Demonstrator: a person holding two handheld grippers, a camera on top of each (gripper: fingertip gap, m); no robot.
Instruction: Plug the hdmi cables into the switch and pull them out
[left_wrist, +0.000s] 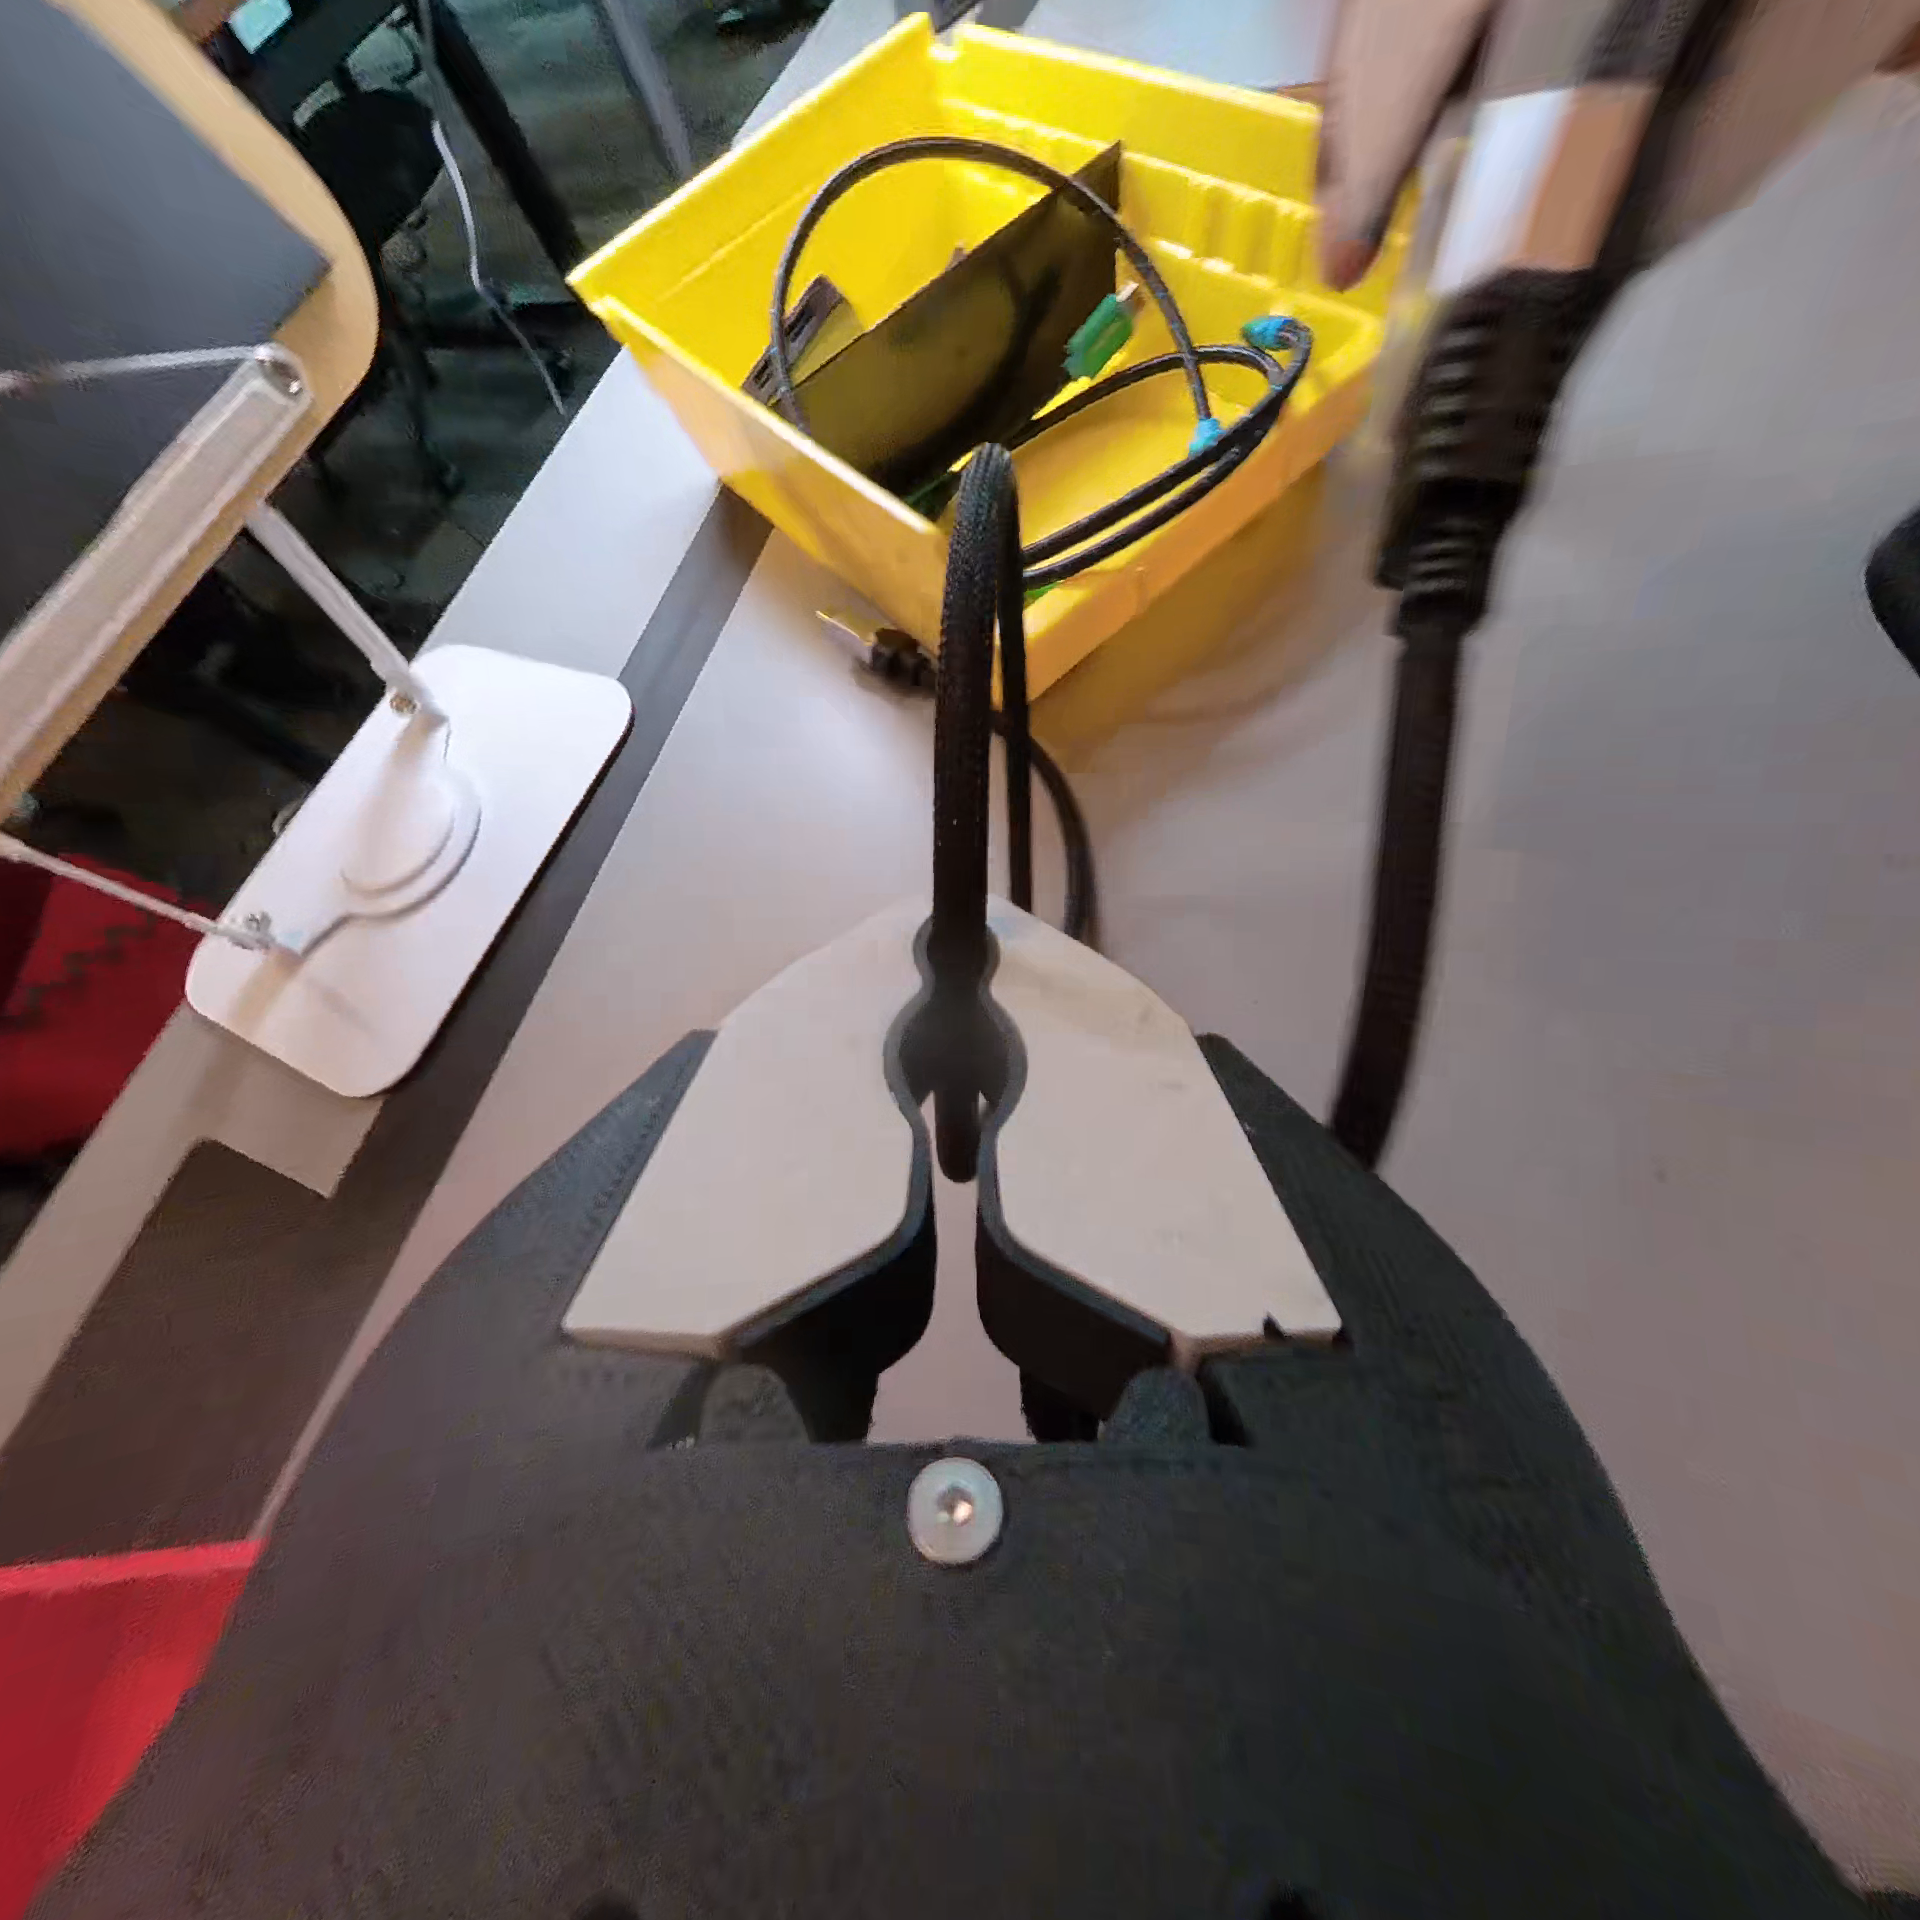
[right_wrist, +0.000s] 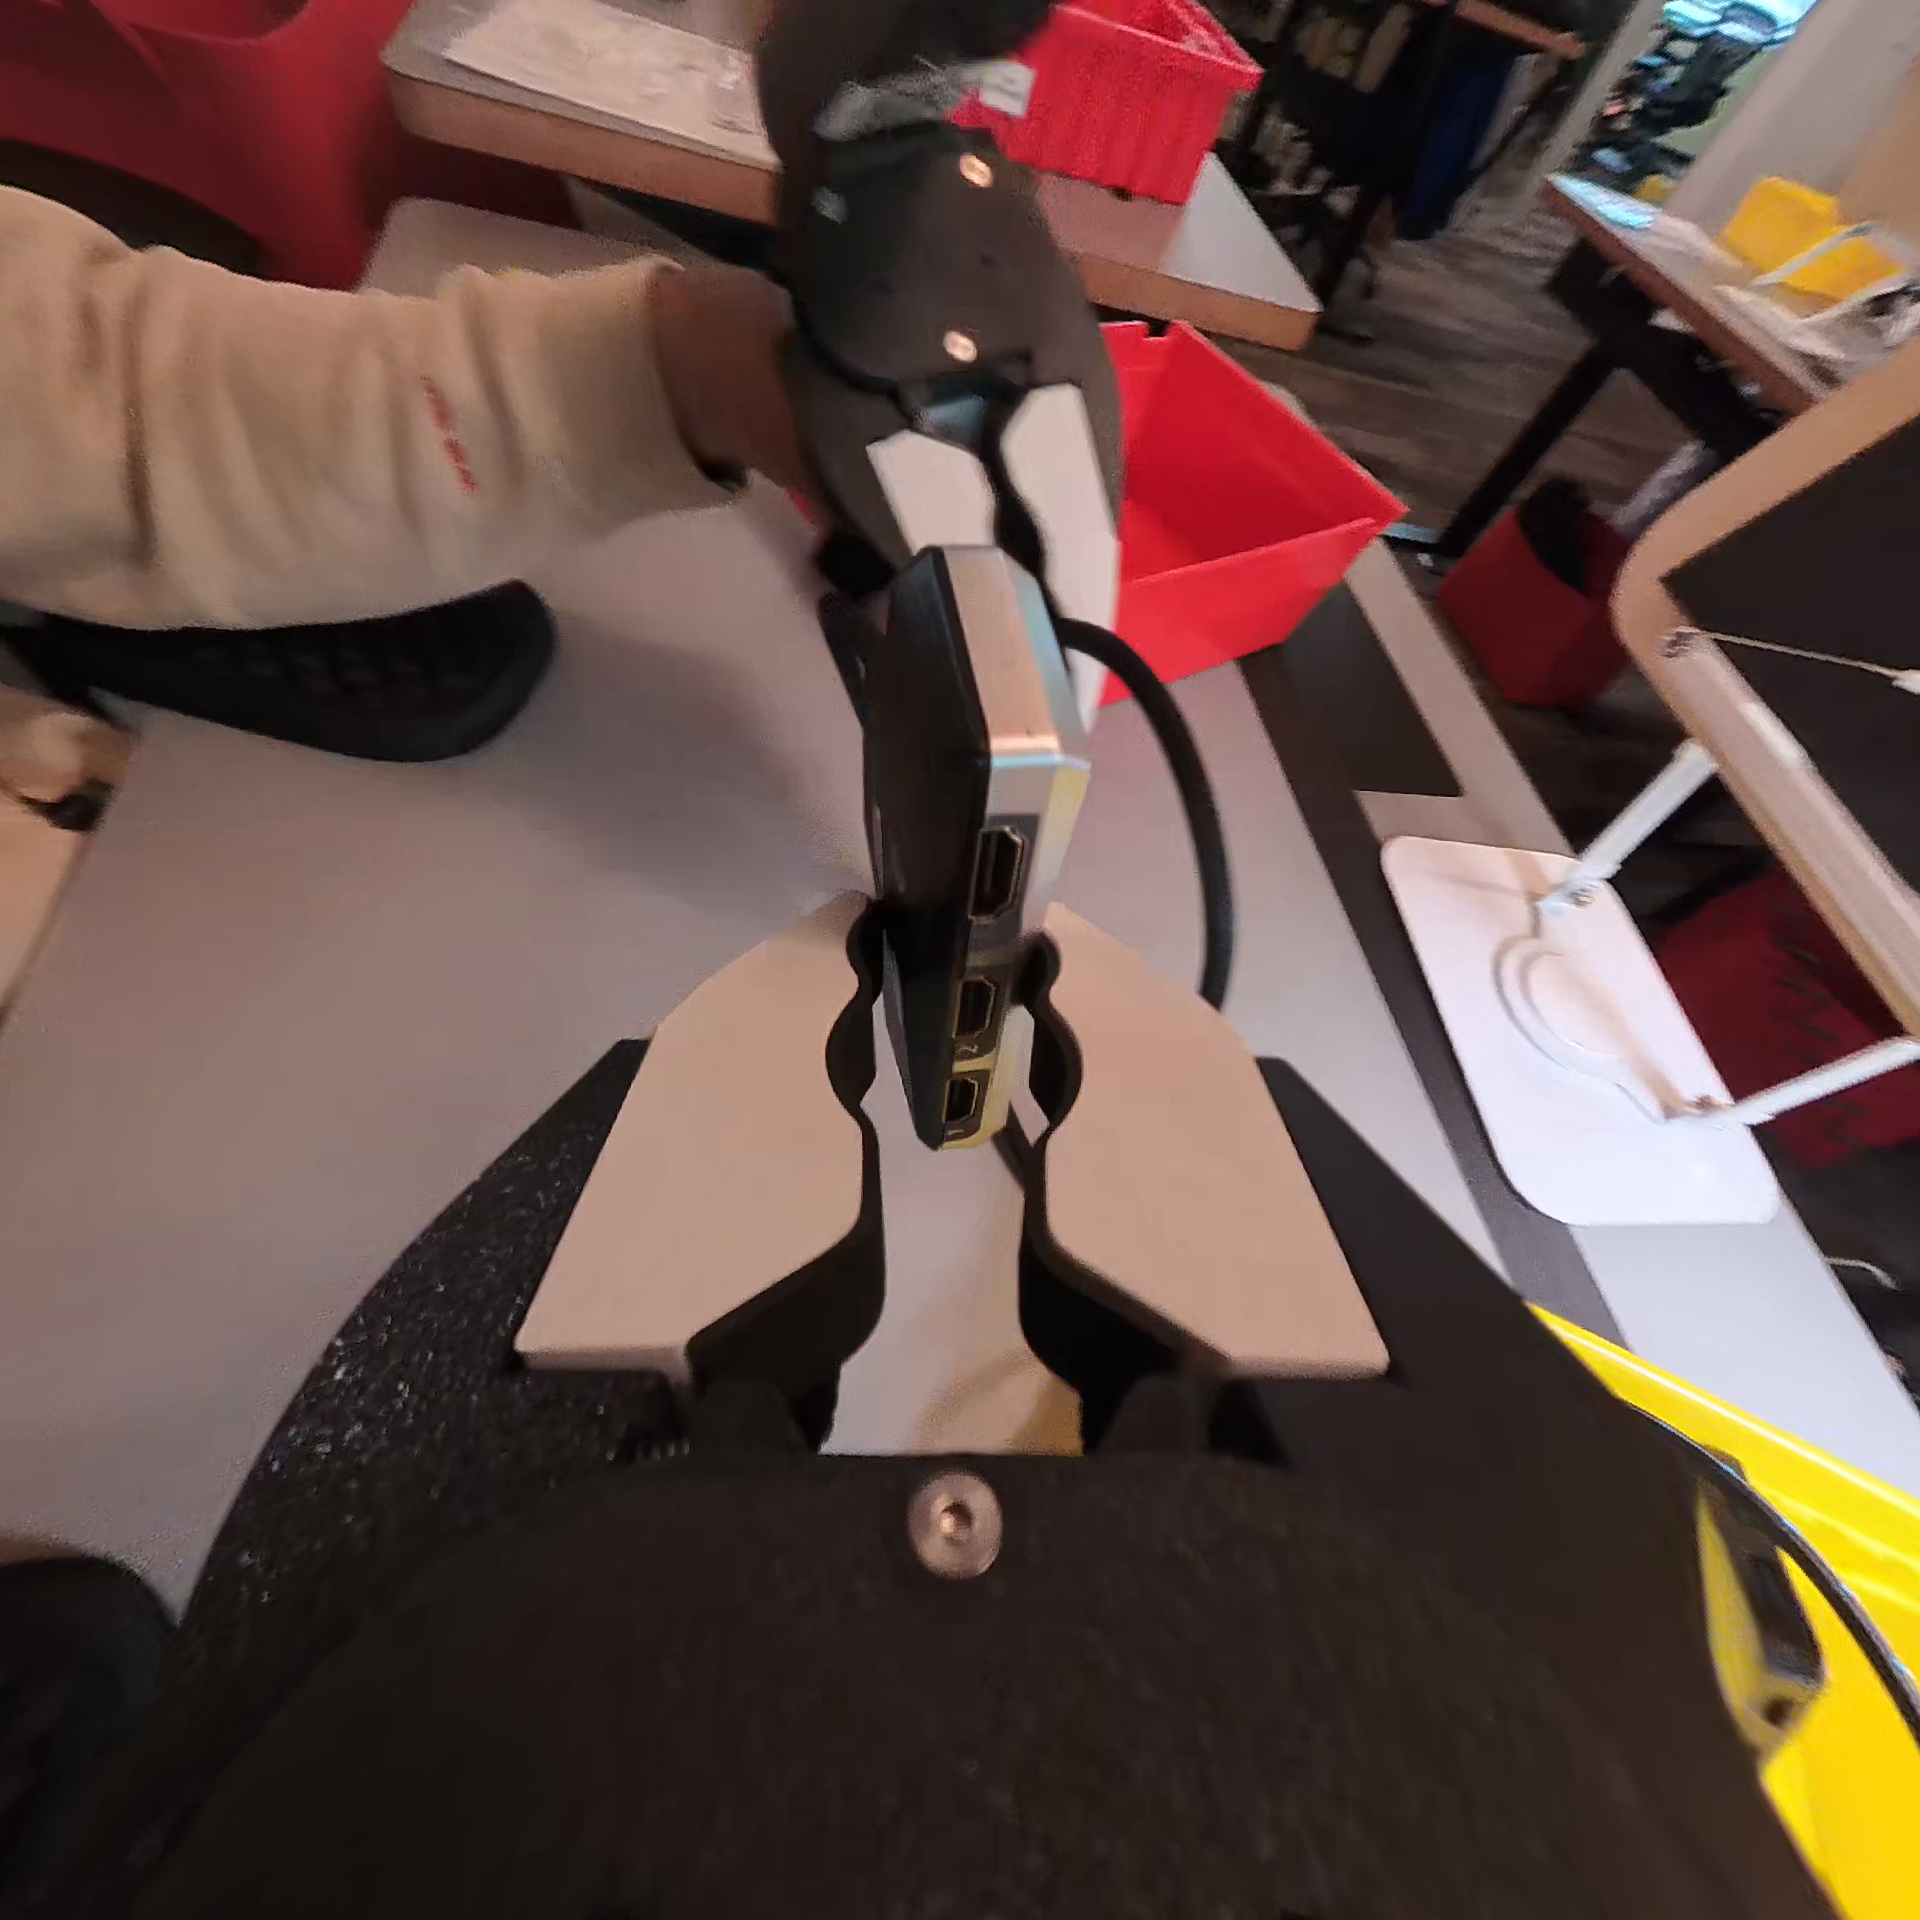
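Observation:
My left gripper (left_wrist: 956, 961) is shut on a black braided HDMI cable (left_wrist: 961, 675) that arcs up and forward towards the yellow bin. My right gripper (right_wrist: 956, 935) is shut on the HDMI switch (right_wrist: 935, 727), a black and silver box held on edge with three open ports (right_wrist: 995, 862) facing the camera. In the right wrist view the left gripper (right_wrist: 997, 488) sits just beyond the switch's far end, and the cable (right_wrist: 1195, 779) curves down beside it. The plug is hidden behind the switch. I cannot tell whether it is in a port.
A yellow bin (left_wrist: 831, 499) holds more cables, green plugs and a black divider; its corner shows in the right wrist view (right_wrist: 1849, 1558). A white lamp base (left_wrist: 416, 862) stands at the table's edge. A red bin (right_wrist: 1226, 520) sits beyond. A person's sleeve (right_wrist: 260, 416) reaches in. Across from one pair of fingers to the other is roughly 12 cm.

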